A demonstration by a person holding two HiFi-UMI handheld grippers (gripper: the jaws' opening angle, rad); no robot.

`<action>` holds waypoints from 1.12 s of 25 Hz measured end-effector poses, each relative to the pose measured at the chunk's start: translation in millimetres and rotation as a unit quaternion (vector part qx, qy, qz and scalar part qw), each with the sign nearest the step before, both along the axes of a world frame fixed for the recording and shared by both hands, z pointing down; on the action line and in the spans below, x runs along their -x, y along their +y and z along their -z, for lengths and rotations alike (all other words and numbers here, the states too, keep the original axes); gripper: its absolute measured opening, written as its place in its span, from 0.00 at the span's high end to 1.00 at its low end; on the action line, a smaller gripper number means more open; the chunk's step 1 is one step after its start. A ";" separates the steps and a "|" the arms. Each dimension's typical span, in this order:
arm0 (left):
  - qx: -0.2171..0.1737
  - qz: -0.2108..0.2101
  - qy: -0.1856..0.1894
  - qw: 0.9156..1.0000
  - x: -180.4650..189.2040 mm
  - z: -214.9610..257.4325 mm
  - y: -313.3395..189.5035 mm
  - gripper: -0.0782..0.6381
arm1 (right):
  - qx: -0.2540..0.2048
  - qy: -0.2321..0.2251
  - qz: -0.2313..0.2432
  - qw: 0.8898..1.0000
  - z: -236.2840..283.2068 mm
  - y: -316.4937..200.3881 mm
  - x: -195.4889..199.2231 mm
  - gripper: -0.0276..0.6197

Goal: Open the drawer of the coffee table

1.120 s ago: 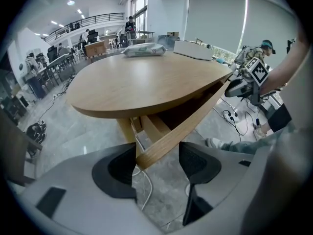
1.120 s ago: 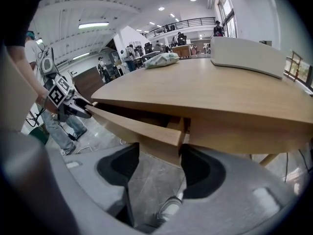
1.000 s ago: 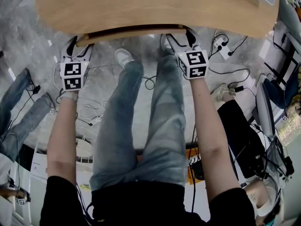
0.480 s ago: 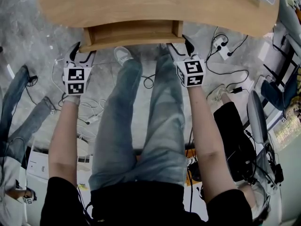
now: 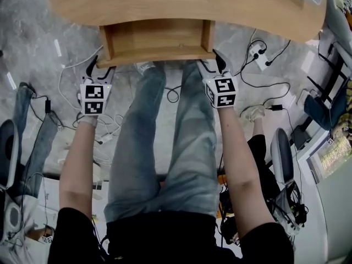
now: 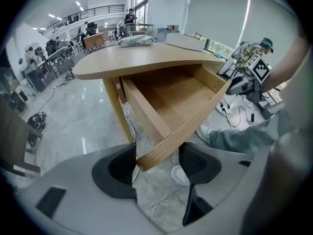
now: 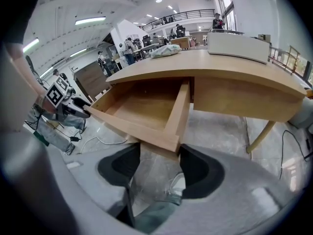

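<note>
Two tools are clenched on the drawer (image 5: 157, 40) of the coffee table (image 5: 165, 4), one at each front corner. In the head view the drawer stands pulled out from under the pale wooden worktop (image 7: 220, 60) at 12 o'clock, its bare wooden floor and side walls showing.

The left tool (image 5: 100, 66) grips the front board at about 11 o'clock from the person's body. The right tool (image 5: 210, 62) grips the other end at about 1 o'clock. In each gripper view the corner of the front board sits between the two dark pads, and both pads touch the wood. Both forearms reach straight up the head view, roughly parallel, and both tools point steeply downward.

The person's legs (image 5: 165, 136), in blue jeans, run between the arms toward 12 o'clock. A white shoe (image 5: 144, 66) lies just under the drawer's front edge. The grey marbled floor (image 5: 33, 48) carries loose cables (image 5: 104, 131) at 9 o'clock and a white power strip (image 5: 257, 54) at 2 o'clock.

On the far part of the worktop a white packet (image 6: 137, 40) lies at 12 o'clock in the left gripper view. A flat white box (image 7: 237, 45) sits at 1 o'clock in the right gripper view.
</note>
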State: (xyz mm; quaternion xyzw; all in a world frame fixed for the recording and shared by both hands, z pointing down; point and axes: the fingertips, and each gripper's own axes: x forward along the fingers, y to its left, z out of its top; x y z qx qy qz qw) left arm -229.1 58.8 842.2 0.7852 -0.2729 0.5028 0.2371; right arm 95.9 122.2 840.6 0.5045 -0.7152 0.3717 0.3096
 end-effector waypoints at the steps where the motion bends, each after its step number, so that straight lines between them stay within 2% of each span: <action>1: 0.002 -0.001 -0.001 1.000 1.3 -0.6 3.5 0.49 | 0.003 0.000 0.000 1.000 -0.4 4.6 1.7 0.57; 13: 0.019 -0.018 -0.018 0.999 14.1 -13.3 40.1 0.49 | 0.032 -0.002 0.001 1.000 -12.3 49.2 17.0 0.57; 22: 0.030 -0.024 -0.032 0.999 15.5 -29.6 44.5 0.49 | 0.058 0.012 0.020 0.998 -28.2 51.8 17.9 0.57; 28: 0.031 -0.023 -0.034 0.999 16.4 -33.8 44.5 0.49 | 0.057 0.017 0.021 0.998 -31.1 49.4 17.1 0.57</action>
